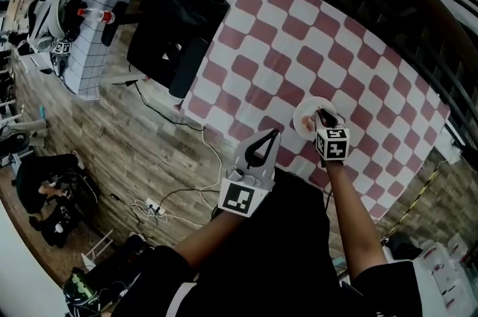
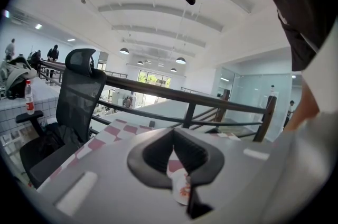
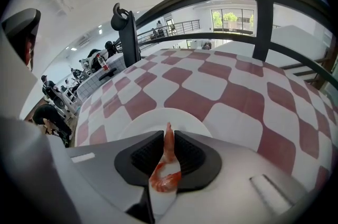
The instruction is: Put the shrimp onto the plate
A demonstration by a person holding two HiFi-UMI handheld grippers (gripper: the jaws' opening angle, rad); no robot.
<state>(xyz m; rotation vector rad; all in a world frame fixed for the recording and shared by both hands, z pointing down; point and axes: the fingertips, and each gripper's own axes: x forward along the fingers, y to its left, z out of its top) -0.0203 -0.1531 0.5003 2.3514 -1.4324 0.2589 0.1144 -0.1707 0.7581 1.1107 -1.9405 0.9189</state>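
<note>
1. One shrimp (image 3: 166,165) is clamped in the right hand-held gripper (image 3: 169,133). Its long axis runs along the jaws, thin tail pointing outward and curled body back at the jaw roots.
2. White plate (image 3: 140,123) lies just beyond the tail, on the checkered tabletop (image 3: 222,96).
3. Left hand-held gripper (image 1: 272,134): tips together, nothing held, at the tabletop's near edge, apart from the plate.

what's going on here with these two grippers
A person works two handheld grippers over a red-and-white checked tablecloth. The right gripper has a shrimp pinched between its jaws over the white plate, not yet released. The left gripper hovers near the table's front edge, apart from the plate, jaws together.
</note>
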